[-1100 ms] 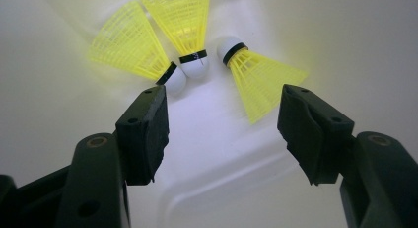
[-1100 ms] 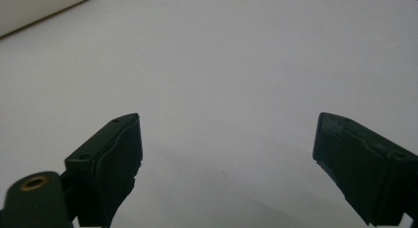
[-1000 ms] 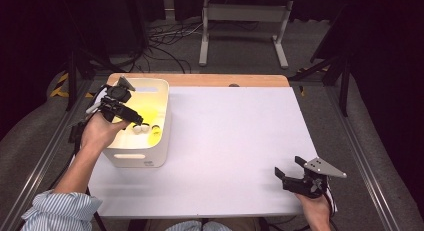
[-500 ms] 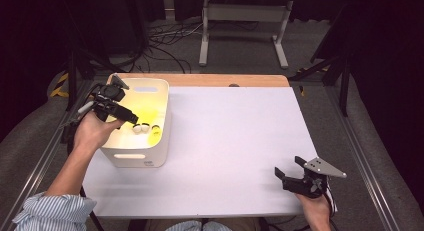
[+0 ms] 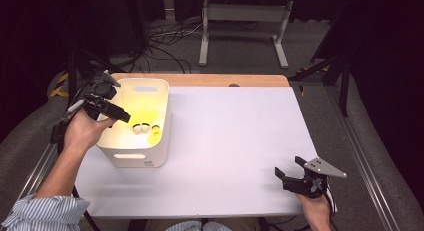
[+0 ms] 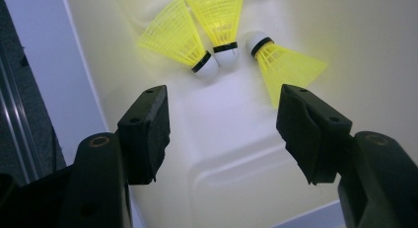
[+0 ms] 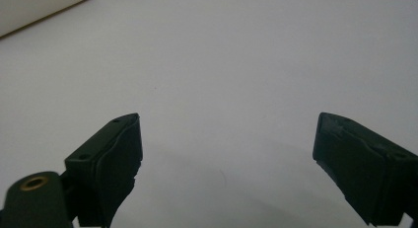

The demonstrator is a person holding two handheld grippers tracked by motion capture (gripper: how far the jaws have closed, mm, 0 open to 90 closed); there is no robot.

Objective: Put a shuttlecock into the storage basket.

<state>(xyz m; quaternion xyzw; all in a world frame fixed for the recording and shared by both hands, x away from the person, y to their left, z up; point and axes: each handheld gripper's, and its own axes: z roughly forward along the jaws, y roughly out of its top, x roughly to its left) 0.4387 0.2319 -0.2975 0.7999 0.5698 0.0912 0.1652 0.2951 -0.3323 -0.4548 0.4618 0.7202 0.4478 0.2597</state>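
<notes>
Dark room w/ cables on the floor and a metal stand behind; the white table (image 5: 225,141) has a wooden strip along its far edge and carries little beyond a white bin (image 5: 135,158) at the left. High view: the left gripper (image 5: 124,116) hangs over the bin's left rim, jaws apart and empty, pointing in toward the shuttlecocks (image 5: 145,127) on the bin floor. Vs. a sec ago it has pulled back toward the bin's left edge and come up a bit, out of the bin's middle; the shuttlecocks lie just where they did, so I'd read this as a release done and the hand backing off, or resetting for another reach. The right gripper (image 5: 290,168) sits near the front right corner of the table, well apart from the bin, unmoved, jaws spread w/ nothing in them. Left gripper view: both black jaws wide, bare bin floor between them; beyond the tips lie three yellow shuttlecocks, the left shuttlecock (image 6: 180,40), the middle shuttlecock (image 6: 219,16) and the right shuttlecock (image 6: 283,60), their white corks bunched close together, skirts fanning outward. None touches a pad. Right gripper view: jaws open over plain white tabletop, a corner of the bin (image 7: 39,8) at top left, nothing within reach. Judging by that, all the shuttlecocks I can see are already in the bin, and the table outside it has none left to fetch.
</notes>
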